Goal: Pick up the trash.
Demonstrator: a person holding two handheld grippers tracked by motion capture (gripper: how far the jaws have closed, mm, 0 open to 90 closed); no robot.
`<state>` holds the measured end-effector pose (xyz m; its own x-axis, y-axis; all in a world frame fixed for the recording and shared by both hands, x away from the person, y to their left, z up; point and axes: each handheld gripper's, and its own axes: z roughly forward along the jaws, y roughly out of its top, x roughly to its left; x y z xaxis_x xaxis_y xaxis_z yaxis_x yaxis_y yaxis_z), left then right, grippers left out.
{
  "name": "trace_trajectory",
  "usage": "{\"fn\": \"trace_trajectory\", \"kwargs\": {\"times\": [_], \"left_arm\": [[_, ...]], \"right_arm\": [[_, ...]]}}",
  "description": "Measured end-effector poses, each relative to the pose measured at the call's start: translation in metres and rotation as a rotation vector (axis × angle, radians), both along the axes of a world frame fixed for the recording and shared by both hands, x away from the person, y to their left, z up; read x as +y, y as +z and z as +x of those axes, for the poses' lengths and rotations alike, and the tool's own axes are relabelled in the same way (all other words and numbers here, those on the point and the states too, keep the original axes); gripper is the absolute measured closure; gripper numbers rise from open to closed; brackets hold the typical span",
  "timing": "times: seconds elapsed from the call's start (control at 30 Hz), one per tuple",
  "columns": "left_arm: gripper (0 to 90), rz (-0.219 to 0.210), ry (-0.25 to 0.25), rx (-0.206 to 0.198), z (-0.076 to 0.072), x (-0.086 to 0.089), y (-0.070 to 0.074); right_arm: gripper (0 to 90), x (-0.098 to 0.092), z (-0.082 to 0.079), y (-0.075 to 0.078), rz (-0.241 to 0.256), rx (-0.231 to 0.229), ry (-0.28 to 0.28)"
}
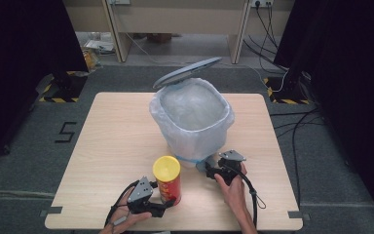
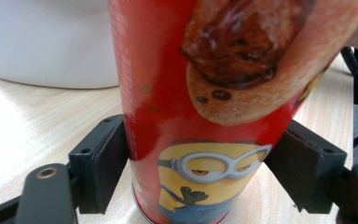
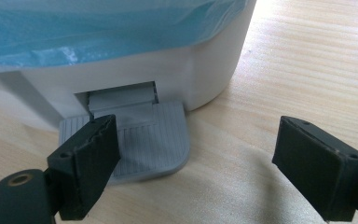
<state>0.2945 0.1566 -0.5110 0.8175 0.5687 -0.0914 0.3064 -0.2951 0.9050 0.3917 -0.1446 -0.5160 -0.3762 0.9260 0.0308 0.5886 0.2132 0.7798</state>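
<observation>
Left gripper [image 1: 168,204] pinched the chip can [image 1: 167,179], right gripper [image 3: 200,163] spread, one jaw on the bin pedal [image 3: 140,140], lid [image 1: 187,72] up; next, probably lift the can into the bin [image 1: 175,134].

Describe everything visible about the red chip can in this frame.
The chip can is a tall red cylinder with a yellow plastic-looking lid, closed. Its printed wrap shows a large chip with dark topping and a goggled yellow cartoon figure. It stands upright on the wooden table, near the front edge, in front of the white pedal bin and apart from it. The left gripper has one black jaw pressed on each side of its lower body.
</observation>
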Motion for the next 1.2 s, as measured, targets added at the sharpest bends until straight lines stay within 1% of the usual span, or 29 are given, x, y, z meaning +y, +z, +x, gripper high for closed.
{"fn": "trace_trajectory", "kwargs": {"times": [0.07, 0.13, 0.2, 0.23, 0.27, 0.33, 0.43, 0.5, 0.6, 0.63, 0.67, 0.83, 0.93, 1.1, 1.13, 1.17, 1.2], "left_arm": [[23.5, 0.002, -0.001, 0.002, 0.0, 0.0, 0.0], [23.9, 0.008, 0.0, -0.008, 0.0, 0.0, 0.001], [24.3, 0.001, 0.002, 0.001, 0.001, 0.001, 0.002], [24.3, -0.012, 0.011, 0.009, 0.002, 0.003, 0.002], [24.3, -0.011, 0.016, 0.012, 0.003, 0.004, 0.002], [24.4, 0.0, 0.024, 0.002, 0.004, 0.006, 0.003], [24.4, -0.009, 0.04, -0.01, 0.005, 0.009, 0.005], [24.4, 0.0, 0.049, -0.025, 0.006, 0.012, 0.008], [24.5, 0.002, 0.057, -0.029, 0.008, 0.014, 0.009], [24.5, -0.001, 0.072, -0.025, 0.01, 0.017, 0.01], [24.5, -0.001, 0.072, -0.025, 0.01, 0.017, 0.01], [24.5, -0.002, 0.099, -0.037, 0.015, 0.023, 0.015], [24.5, -0.01, 0.11, -0.048, 0.018, 0.026, 0.02], [24.5, -0.043, 0.133, -0.059, 0.024, 0.033, 0.033], [24.5, -0.043, 0.133, -0.059, 0.024, 0.033, 0.033], [24.5, -0.06, 0.144, -0.066, 0.027, 0.037, 0.039], [24.5, -0.066, 0.146, -0.068, 0.028, 0.038, 0.042]], "right_arm": [[14.5, 0.0, 0.0, 0.0, 0.001, 0.002, 0.0], [14.5, 0.0, 0.0, 0.0, -0.002, -0.002, 0.002], [14.5, 0.0, 0.0, 0.0, 0.003, 0.002, -0.002], [14.5, 0.0, 0.0, 0.0, 0.001, 0.001, 0.0], [14.5, 0.0, 0.0, 0.0, 0.004, 0.003, -0.001], [14.5, 0.0, 0.0, 0.0, 0.0, 0.0, 0.001], [14.5, 0.0, 0.0, 0.0, 0.002, 0.003, 0.001], [14.5, 0.0, 0.0, 0.0, 0.002, 0.001, -0.001], [14.5, 0.0, 0.0, 0.0, 0.003, 0.003, 0.001], [14.5, 0.0, 0.0, 0.0, 0.005, 0.003, -0.001], [14.5, 0.0, 0.0, 0.0, 0.005, 0.003, -0.001], [14.5, 0.0, 0.0, 0.0, 0.004, 0.003, -0.001], [14.5, 0.0, 0.0, 0.0, 0.005, 0.003, -0.002], [14.5, 0.0, 0.0, 0.0, 0.004, 0.002, -0.002], [14.5, 0.0, 0.0, 0.0, 0.004, 0.003, 0.0], [14.5, 0.0, 0.0, 0.0, 0.005, 0.003, 0.0], [14.5, 0.0, 0.0, 0.0, 0.005, 0.004, -0.002]]}}
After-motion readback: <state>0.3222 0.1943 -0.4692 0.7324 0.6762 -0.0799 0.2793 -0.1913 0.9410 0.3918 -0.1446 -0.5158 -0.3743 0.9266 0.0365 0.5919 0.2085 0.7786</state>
